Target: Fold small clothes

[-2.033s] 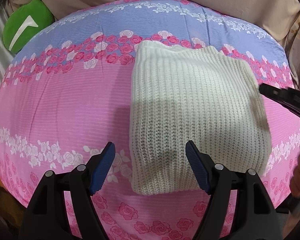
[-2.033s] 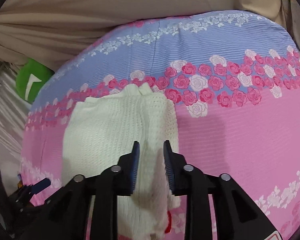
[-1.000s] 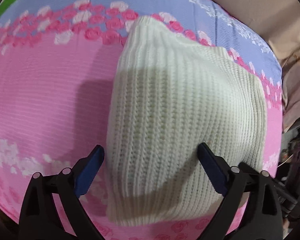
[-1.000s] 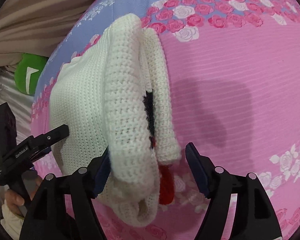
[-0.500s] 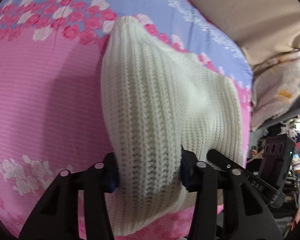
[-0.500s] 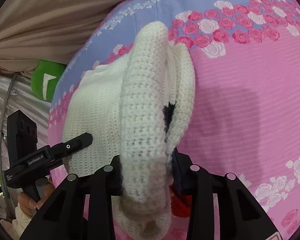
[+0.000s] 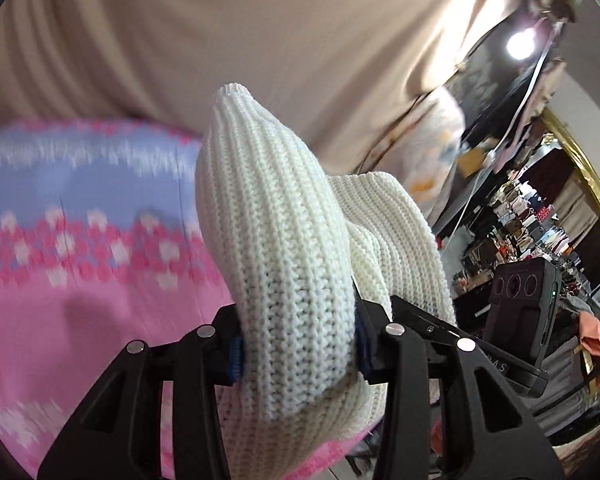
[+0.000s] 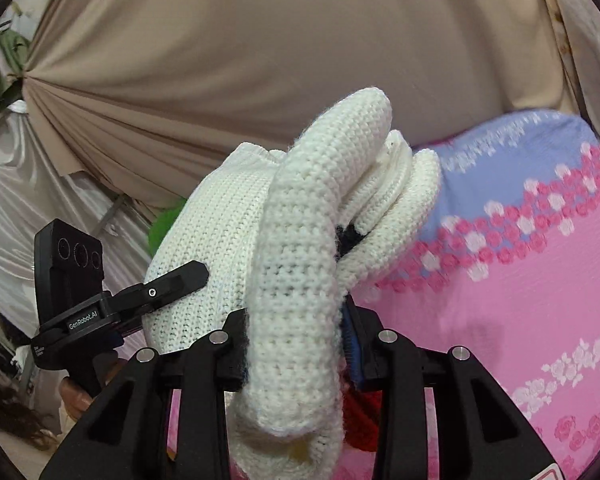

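Note:
A folded white knit sweater [image 7: 292, 264] hangs in the air above the bed, held at both ends. My left gripper [image 7: 296, 344] grips its near left edge; the jaws are still closing, with the thick knit squeezed between the blue pads. In the right wrist view the sweater [image 8: 296, 280] bulges up between the fingers of my right gripper [image 8: 296, 344], which is shut on the right edge. A black patch [image 8: 348, 236] and a red patch [image 8: 360, 420] show inside the folds. The left gripper [image 8: 172, 284] also appears there, at the sweater's far side.
The bed's pink and blue rose sheet [image 7: 80, 240] lies below and ahead. A beige curtain [image 8: 260, 60] hangs behind it. A green cushion [image 8: 164, 224] peeks out behind the sweater. Cluttered shelves [image 7: 520, 220] stand off to the right. A hand [image 8: 76, 396] holds the left gripper's handle.
Both grippers went from open around the sweater's near edge to clamped on it. They then lifted it off the bed, and both views swung up toward the curtain.

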